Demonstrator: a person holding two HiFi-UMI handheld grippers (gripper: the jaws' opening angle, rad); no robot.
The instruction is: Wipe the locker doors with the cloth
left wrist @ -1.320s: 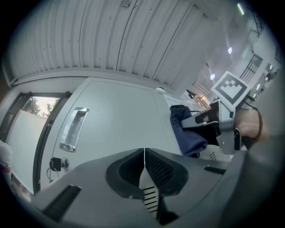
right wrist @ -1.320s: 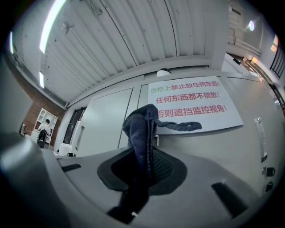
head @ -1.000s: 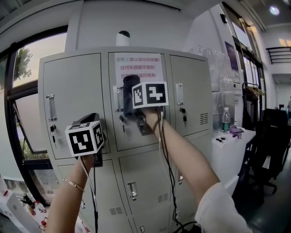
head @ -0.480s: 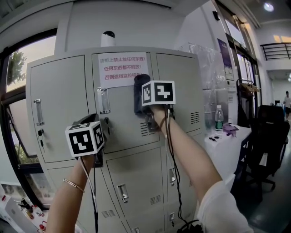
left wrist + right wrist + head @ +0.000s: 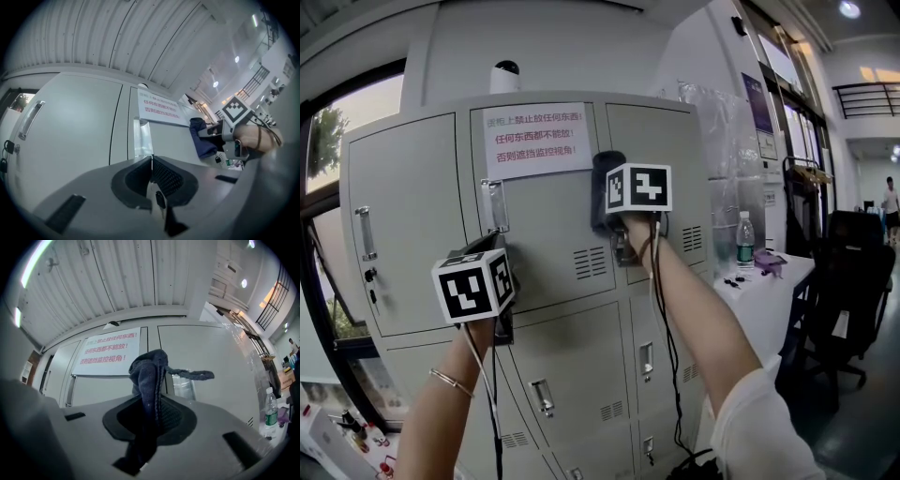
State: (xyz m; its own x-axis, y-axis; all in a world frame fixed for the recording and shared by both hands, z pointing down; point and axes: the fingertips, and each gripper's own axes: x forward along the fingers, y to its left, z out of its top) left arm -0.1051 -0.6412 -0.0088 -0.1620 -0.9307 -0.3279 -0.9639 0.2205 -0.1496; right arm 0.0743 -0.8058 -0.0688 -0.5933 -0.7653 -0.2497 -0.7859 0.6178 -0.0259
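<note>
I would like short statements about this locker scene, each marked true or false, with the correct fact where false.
1. The right gripper holds a dark blue cloth in its jaws. True.
2. The left gripper has its jaws wide apart. False: they are together, with nothing between them.
3. A paper notice with red print is on the middle top door. True.
4. The cloth is at the bottom row of doors. False: it is up at the top row.
5. The water bottle lies on the floor. False: it stands on the white table.
</note>
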